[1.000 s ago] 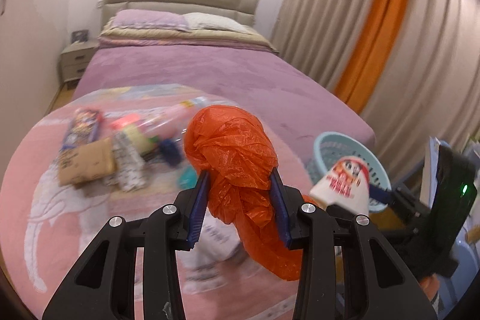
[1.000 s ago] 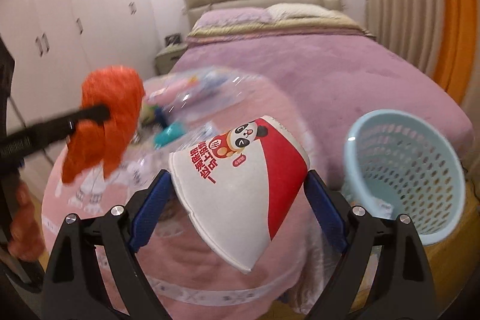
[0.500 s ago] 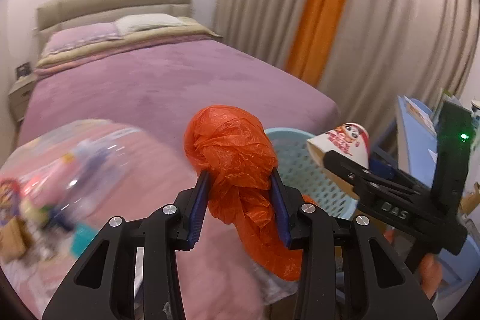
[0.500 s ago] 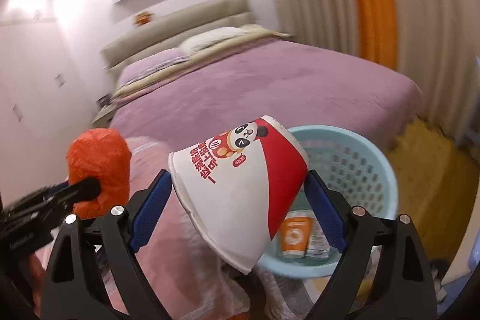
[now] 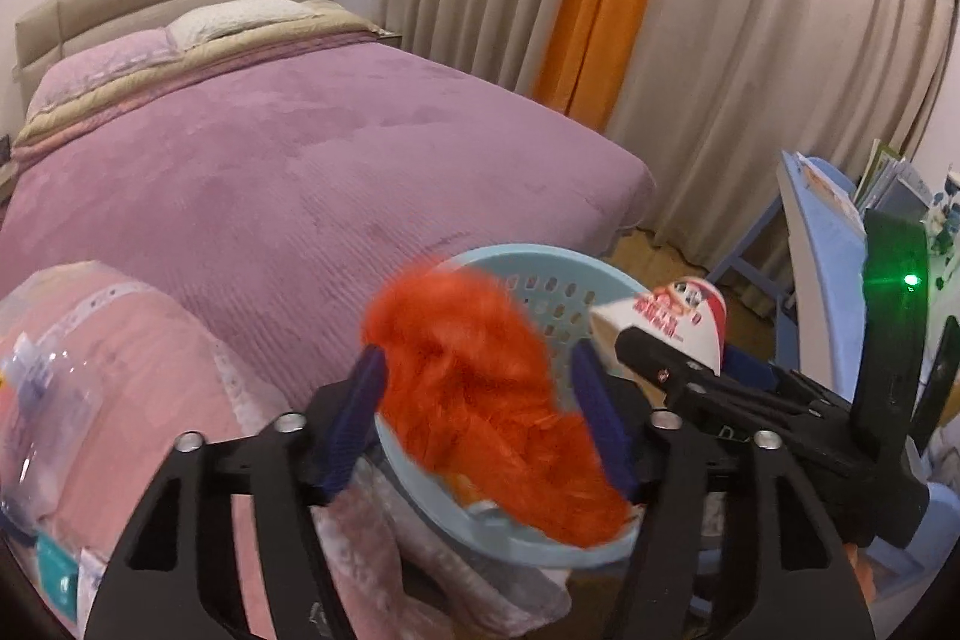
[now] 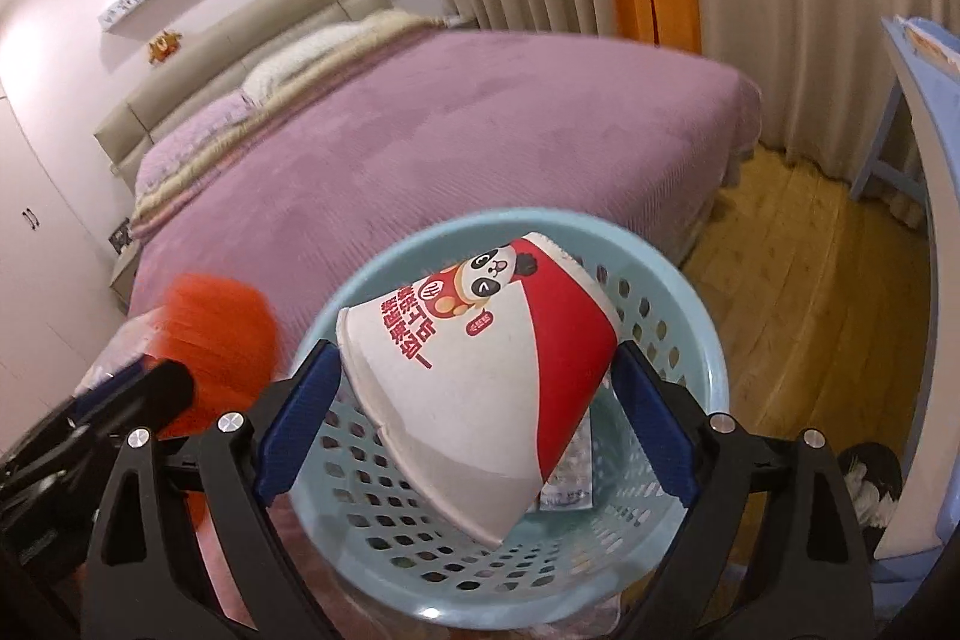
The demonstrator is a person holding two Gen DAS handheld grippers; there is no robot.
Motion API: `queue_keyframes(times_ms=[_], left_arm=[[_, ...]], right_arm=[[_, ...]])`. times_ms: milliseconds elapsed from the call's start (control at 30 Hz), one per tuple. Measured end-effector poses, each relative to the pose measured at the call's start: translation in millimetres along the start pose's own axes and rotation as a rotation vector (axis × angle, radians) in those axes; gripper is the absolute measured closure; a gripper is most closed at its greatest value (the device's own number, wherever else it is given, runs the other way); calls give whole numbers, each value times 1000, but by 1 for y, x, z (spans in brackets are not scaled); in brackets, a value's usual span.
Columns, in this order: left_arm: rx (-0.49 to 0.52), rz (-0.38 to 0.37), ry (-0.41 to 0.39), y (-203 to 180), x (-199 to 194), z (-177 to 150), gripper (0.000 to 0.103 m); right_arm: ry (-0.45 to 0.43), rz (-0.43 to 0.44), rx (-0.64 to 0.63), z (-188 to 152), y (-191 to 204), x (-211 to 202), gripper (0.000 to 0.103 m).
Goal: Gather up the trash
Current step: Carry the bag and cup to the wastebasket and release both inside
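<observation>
Orange bag loose between just-opened left fingers, right fingers gripping tilted cup, rim lower-left

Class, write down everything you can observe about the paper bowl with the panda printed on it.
The paper bowl is a tapered white tub with a red band, a cartoon panda and red lettering, and it looks like coated paper. It is tilted, its rolled rim toward the lower left. It sits between the blue pads of the right gripper, both pads at its sides, above the open mouth of the light blue perforated basket. It looks undamaged; its inside is not visible.
</observation>
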State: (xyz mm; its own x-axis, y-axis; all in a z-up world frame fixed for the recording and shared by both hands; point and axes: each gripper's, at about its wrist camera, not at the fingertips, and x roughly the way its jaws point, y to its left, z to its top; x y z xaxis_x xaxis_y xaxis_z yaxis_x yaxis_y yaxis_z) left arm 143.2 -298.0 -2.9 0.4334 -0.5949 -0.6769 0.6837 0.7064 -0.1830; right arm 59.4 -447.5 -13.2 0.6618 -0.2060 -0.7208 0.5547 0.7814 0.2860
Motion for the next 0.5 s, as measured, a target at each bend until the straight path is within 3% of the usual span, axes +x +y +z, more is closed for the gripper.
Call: queue_keyframes(times_ms=[267,500], left_arm=[[-74,-38,-22,25,-16,-7,35],[-82,-6,-144,37,-82,-19,35]], right_arm=[[43,37,46,-9,-16,10,15],[-46,97,-16,-18,22,-33,15]])
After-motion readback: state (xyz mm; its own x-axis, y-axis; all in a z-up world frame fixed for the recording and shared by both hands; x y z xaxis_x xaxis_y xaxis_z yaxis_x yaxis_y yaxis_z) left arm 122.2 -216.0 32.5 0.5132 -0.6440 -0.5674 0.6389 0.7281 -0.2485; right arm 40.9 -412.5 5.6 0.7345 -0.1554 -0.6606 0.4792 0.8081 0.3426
